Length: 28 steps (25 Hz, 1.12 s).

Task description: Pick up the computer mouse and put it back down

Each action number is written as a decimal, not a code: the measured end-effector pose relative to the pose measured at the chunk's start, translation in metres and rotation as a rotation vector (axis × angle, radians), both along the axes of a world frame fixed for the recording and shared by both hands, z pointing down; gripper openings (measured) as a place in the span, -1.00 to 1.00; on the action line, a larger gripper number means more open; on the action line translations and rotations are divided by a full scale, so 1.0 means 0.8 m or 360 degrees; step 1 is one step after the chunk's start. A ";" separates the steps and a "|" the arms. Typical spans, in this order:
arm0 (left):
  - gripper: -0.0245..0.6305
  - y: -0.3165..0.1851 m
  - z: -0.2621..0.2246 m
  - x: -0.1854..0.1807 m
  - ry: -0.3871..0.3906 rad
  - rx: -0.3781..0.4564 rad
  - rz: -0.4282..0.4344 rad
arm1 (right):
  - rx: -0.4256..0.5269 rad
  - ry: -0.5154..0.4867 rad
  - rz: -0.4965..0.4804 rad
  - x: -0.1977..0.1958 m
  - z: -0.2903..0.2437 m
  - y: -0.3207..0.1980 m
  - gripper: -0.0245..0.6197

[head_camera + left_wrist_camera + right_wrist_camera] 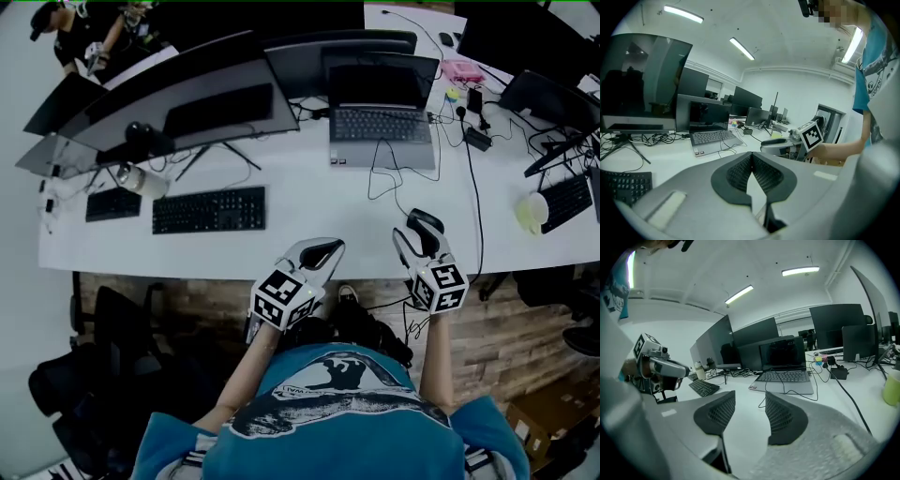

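The computer mouse point(427, 222) seems to be the dark rounded shape on the white desk point(309, 202), nearer you than the laptop point(381, 112) and at the end of the thin cable point(373, 183) that loops down from it. It merges with your right gripper point(749, 411) tips, so take that reading cautiously. That gripper's jaws stand partly apart with only bare desk between them. Your left gripper point(751, 161), nearer you than the laptop and to its left, has its tips together on nothing. If a pick is due, I'd open wider, tip the nose down, straddle the mouse's narrow sides and keep the cable out of the pads. Only the right gripper view proves the gap empty, yet it looks over the mouse. Only the head view places the mouse. The left gripper view shows your right gripper side-on.
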<state>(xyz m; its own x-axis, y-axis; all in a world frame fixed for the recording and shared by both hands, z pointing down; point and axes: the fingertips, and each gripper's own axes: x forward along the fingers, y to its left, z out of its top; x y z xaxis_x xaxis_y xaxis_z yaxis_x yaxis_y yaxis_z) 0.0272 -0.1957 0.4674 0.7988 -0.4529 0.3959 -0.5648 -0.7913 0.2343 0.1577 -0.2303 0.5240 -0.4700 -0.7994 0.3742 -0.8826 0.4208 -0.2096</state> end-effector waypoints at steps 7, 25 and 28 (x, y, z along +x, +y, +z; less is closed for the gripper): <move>-0.88 0.033 -0.004 -0.013 0.0032 0.0002 0.0078 | 0.0048 0.0076 -0.0051 -0.049 -0.025 0.046 -0.33; -0.88 0.190 -0.018 -0.140 0.0132 0.0078 0.0195 | 0.0089 -0.0032 0.0049 -0.195 -0.052 0.224 -0.57; -0.88 0.220 -0.014 -0.164 0.0137 0.0071 0.0206 | 0.0083 -0.0033 0.0052 -0.222 -0.050 0.255 -0.63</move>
<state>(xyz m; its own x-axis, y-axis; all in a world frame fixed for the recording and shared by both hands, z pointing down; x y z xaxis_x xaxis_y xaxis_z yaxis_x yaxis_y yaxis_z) -0.1042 -0.0200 0.4566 0.8819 -0.3593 0.3051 -0.4365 -0.8669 0.2407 -0.0195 -0.0264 0.4841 -0.4504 -0.8328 0.3219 -0.8918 0.4024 -0.2067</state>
